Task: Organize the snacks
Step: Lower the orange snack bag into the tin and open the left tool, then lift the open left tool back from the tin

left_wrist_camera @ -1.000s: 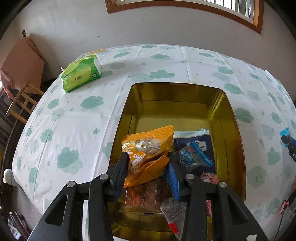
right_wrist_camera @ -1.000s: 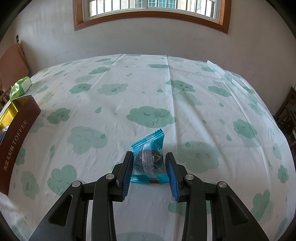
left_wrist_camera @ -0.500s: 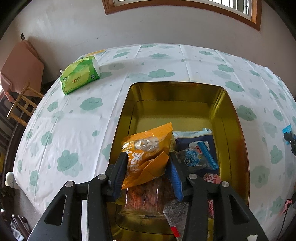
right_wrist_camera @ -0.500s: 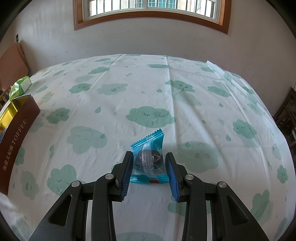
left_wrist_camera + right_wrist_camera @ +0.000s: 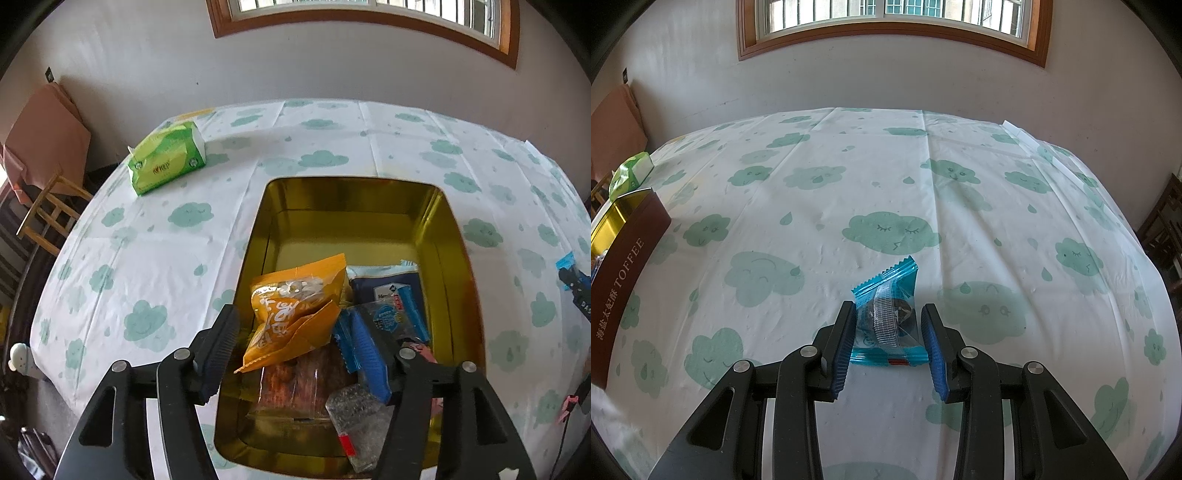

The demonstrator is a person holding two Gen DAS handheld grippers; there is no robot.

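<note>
A gold tin (image 5: 258, 221) holds several snacks. An orange snack packet (image 5: 295, 295) lies on top of them, near the tin's left wall. My left gripper (image 5: 291, 314) straddles the packet and its jaws are opening; both pads stand clear of it. Beside the packet lie a dark blue packet (image 5: 388, 288) and a clear one (image 5: 354, 413). In the right wrist view a blue snack packet (image 5: 886, 314) rests on the cloud-print tablecloth (image 5: 886, 184). My right gripper (image 5: 888, 308) is shut on its sides.
A green tissue pack (image 5: 166, 162) lies at the table's far left corner. The tin's brown side (image 5: 628, 258), marked TOFFEE, stands at the left of the right wrist view. A wooden chair (image 5: 48, 214) stands left of the table, below a window.
My left gripper's jaws have spread apart and let go of the orange packet, which now rests on the other snacks. The right gripper and the blue packet have not moved.
</note>
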